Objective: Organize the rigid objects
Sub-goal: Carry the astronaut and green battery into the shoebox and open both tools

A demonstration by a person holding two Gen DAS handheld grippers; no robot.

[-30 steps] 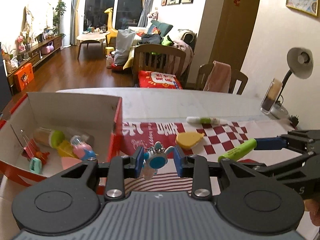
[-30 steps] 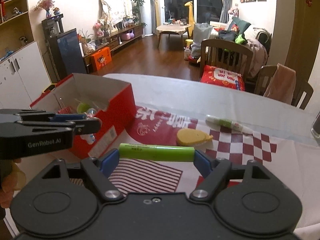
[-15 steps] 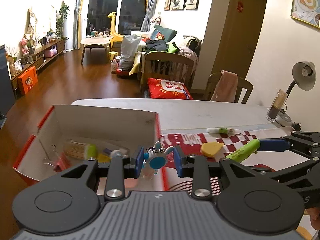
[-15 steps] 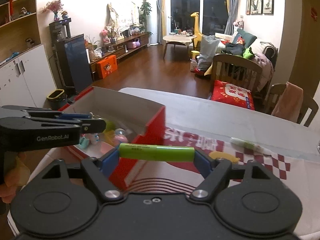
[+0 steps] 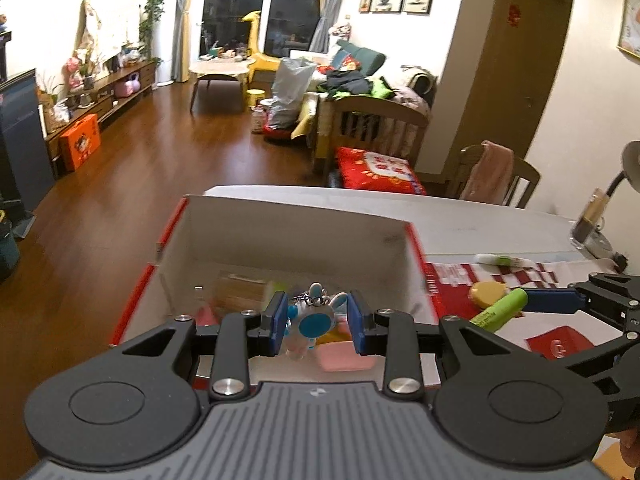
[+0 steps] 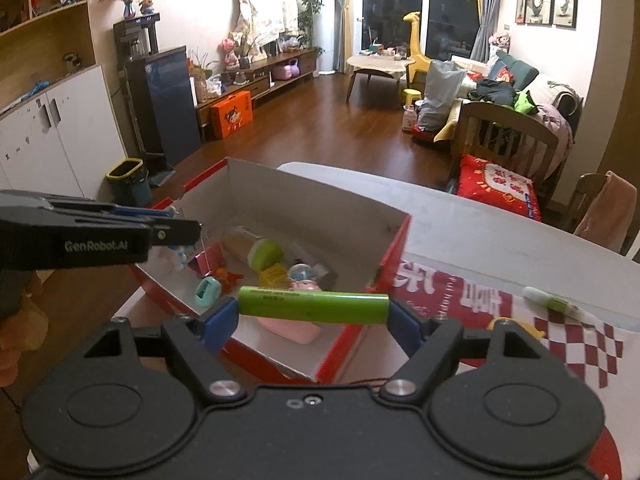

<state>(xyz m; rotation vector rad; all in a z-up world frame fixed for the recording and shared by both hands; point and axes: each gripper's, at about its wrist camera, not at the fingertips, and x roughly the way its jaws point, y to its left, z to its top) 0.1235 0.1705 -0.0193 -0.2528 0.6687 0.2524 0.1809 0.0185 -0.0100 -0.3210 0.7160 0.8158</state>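
Grippers are both hanging over the red-and-white cardboard box (image 6: 394, 240) at the worktop's left edge: left gripper (image 5: 318, 322) pinching a blue-and-white rabbit keychain (image 5: 314, 320), right gripper (image 6: 313, 312) clamping a green cylindrical highlighter (image 6: 313, 305) endwise.

Box (image 5: 280, 216) contents blurred; lamp (image 5: 630, 164) cut off

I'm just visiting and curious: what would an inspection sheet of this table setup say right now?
Surface: white table with a red-and-white checked mat.
Job's things: red box holding small toys; bunny keychain; green marker.
Clutter: yellow piece and white-green pen on the mat.
Grippers: left gripper shut on the keychain above the box; right gripper clamps the marker by its ends.
Cables: nothing seen.
Surroundings: living room, wooden chairs, desk lamp.
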